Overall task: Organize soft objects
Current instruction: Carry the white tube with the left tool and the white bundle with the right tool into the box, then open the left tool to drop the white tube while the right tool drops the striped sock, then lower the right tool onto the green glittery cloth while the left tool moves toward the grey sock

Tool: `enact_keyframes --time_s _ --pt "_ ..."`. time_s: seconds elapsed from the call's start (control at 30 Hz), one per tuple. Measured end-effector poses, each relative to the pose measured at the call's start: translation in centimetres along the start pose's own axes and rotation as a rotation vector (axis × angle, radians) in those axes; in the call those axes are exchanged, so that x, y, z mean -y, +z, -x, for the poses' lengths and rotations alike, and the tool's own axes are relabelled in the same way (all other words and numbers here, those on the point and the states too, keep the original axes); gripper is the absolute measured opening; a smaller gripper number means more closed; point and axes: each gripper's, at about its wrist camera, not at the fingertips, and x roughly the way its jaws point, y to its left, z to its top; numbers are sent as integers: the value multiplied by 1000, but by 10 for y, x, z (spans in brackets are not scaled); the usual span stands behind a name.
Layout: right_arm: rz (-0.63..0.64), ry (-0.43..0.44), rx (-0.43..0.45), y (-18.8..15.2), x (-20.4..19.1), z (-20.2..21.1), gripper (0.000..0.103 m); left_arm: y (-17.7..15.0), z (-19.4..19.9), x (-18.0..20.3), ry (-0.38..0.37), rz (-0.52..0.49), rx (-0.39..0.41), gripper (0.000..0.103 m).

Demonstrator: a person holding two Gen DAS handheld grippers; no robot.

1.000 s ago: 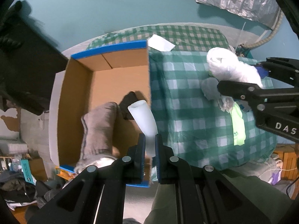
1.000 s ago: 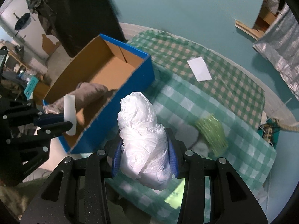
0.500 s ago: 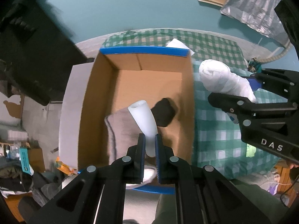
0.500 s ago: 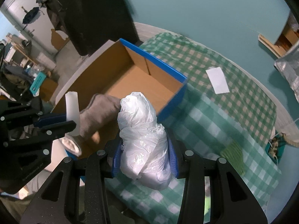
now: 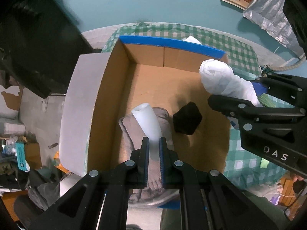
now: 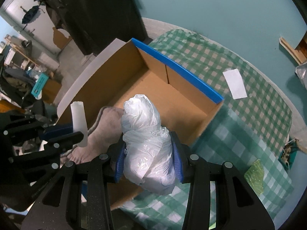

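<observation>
Holding grey cloth [image 5: 151,168] and black sponge [image 5: 187,120]: cardboard box [image 5: 193,80].

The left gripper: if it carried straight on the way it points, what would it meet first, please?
Probably the grey cloth in the cardboard box: the left gripper, shut on the white foam tube, points down at it, though depth is unclear.

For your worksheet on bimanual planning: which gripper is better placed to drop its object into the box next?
Left. The left gripper holds the white foam tube over the cardboard box; the plastic bag bundle hangs nearer the rim.
</observation>
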Motion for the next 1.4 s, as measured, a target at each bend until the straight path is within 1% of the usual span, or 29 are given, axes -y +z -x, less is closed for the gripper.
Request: enact_keyframes --time_s 0.13,0.2,0.3,0.37,0.4,0.43,0.53,0.63,0.83,0.93,1.07,1.4 --pt "-4 -4 -5 3 0 -5 42 3 -11 -8 12 25 -9 11" --pt "-6 -2 -8 5 -1 -10 43 5 -18 -12 12 43 -28 11" --pt "-15 -7 -8 7 1 -15 44 5 -25 -16 21 60 -43 14" --pt "-19 -20 -4 9 0 -16 45 4 -26 -16 29 56 -49 17" --pt "-20 -24 -3 10 0 -17 47 4 -26 -16 33 54 -48 26" --pt "-21 -27 -1 10 0 -17 53 4 -26 -16 35 52 -48 34" --pt "-18 -36 14 10 0 -14 65 5 -24 -16 40 49 -38 43" --pt "-22 -44 23 11 0 -11 68 5 -20 -16 51 42 -22 50" --pt "-32 -46 42 11 3 -1 69 7 -15 -15 44 40 -17 51" --pt "-32 -50 49 10 5 4 69 8 -11 -13 32 43 -14 55" --pt "-27 -57 61 7 8 12 69 9 -3 -5 17 39 13 55" --pt "-48 -75 70 -10 32 29 69 9 8 19 2 19 24 55"
